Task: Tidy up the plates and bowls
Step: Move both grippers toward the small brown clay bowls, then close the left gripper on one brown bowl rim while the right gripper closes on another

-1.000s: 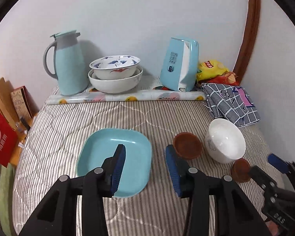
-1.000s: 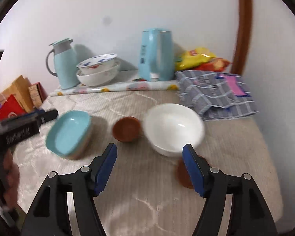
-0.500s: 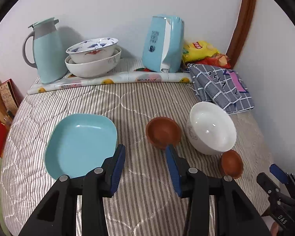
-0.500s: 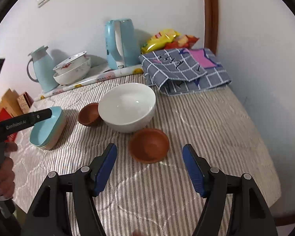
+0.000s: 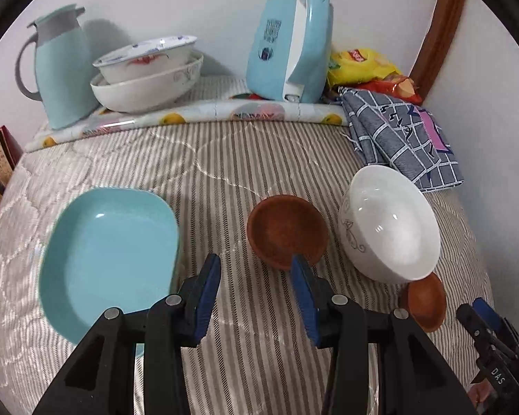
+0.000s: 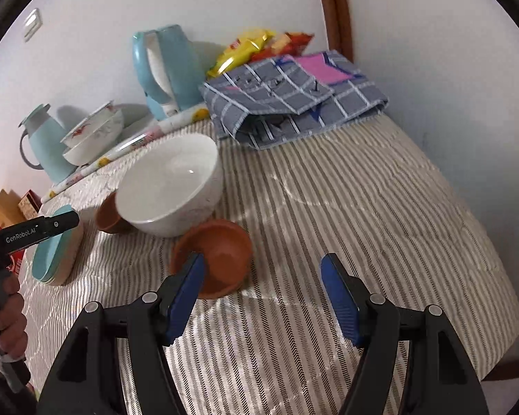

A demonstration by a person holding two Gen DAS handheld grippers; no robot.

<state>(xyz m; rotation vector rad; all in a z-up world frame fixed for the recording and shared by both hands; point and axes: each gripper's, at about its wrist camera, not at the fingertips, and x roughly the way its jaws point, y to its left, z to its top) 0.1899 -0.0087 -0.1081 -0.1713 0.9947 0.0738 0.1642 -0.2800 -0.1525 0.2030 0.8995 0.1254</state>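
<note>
On the striped table a light blue square plate (image 5: 110, 256) lies at the left, a brown bowl (image 5: 287, 230) in the middle, a white bowl (image 5: 391, 223) to its right and a second brown bowl (image 5: 427, 302) near the front right. My left gripper (image 5: 256, 283) is open and empty, its right finger at the near rim of the middle brown bowl. My right gripper (image 6: 263, 283) is open and empty, its left finger over the near brown bowl (image 6: 214, 256). The white bowl (image 6: 169, 186) and blue plate (image 6: 53, 252) lie beyond.
At the back stand a blue jug (image 5: 60, 69), two stacked white bowls (image 5: 148, 72), a blue kettle (image 5: 290, 45), snack bags (image 5: 363, 65) and a folded grey checked cloth (image 5: 404, 138). A rolled patterned mat (image 5: 190, 114) lies before them. The table edge drops off at the right.
Both grippers have moved forward and lower over the table. The left one has closed in on the middle brown bowl, the right one on the near brown bowl. No dish has moved.
</note>
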